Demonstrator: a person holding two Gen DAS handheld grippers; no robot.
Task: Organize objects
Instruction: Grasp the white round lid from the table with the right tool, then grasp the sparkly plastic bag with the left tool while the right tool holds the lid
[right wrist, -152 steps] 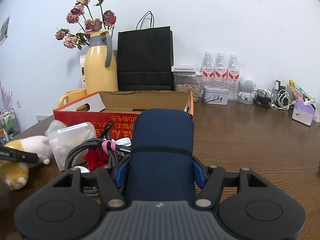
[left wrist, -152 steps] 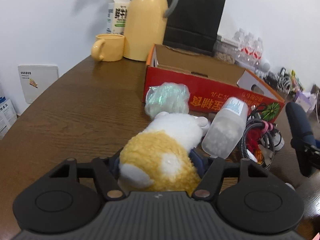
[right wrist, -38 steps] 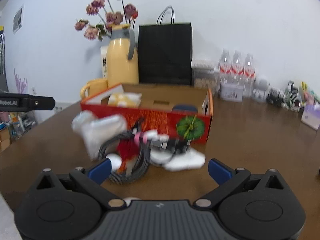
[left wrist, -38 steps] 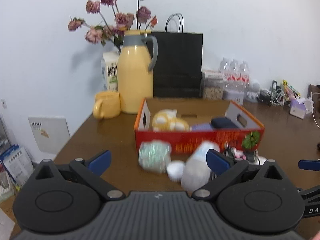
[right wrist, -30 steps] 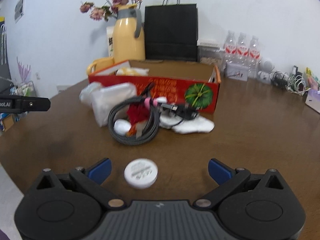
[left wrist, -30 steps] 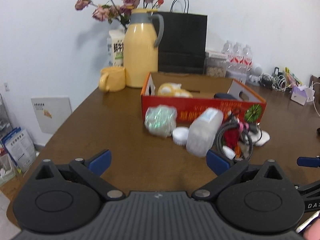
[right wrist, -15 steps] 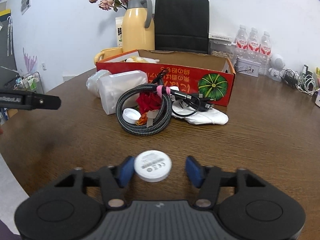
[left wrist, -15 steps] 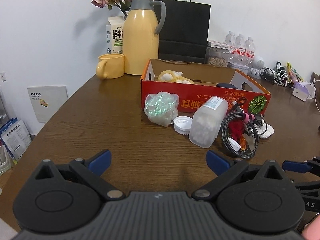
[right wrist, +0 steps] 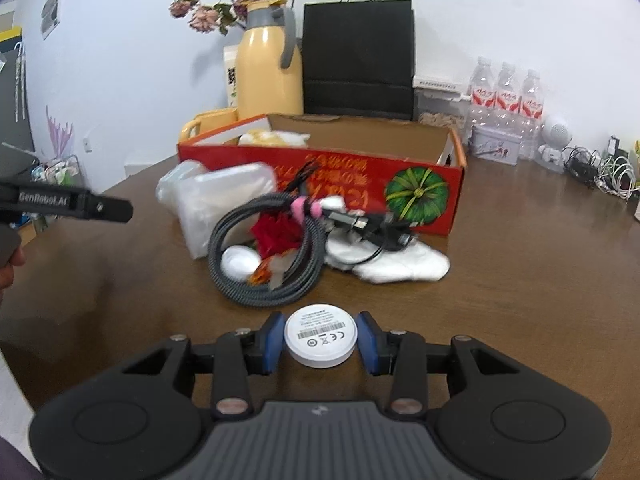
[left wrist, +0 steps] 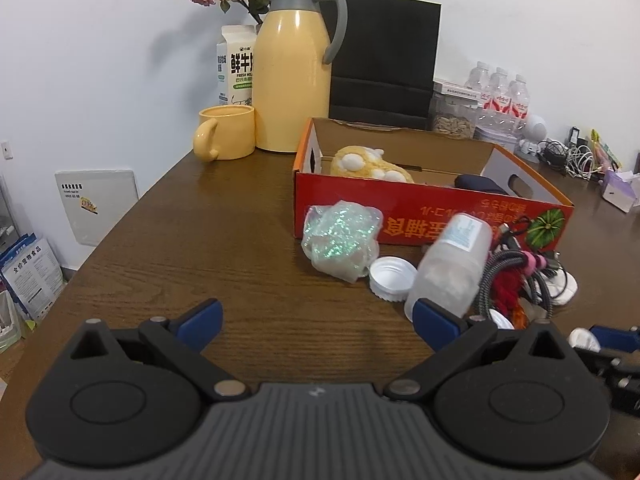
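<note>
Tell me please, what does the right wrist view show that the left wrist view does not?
Only the right wrist view shows the white round disc between the blue pads of the right gripper, whose jaws have just been closing around it. Only the left wrist view shows the left gripper's wide-open jaws, the white cap and the shiny bag. Both show the red box, the coiled cable and the yellow jug.

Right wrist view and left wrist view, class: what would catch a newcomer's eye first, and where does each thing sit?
The red cardboard box stands mid-table with a yellow plush toy inside. In front of it lies a jumble: a coiled braided cable, a clear plastic jar on its side and a shiny wrapped bundle. Nearest, the right gripper has been closing on a white round disc, its blue fingers flanking it.
</note>
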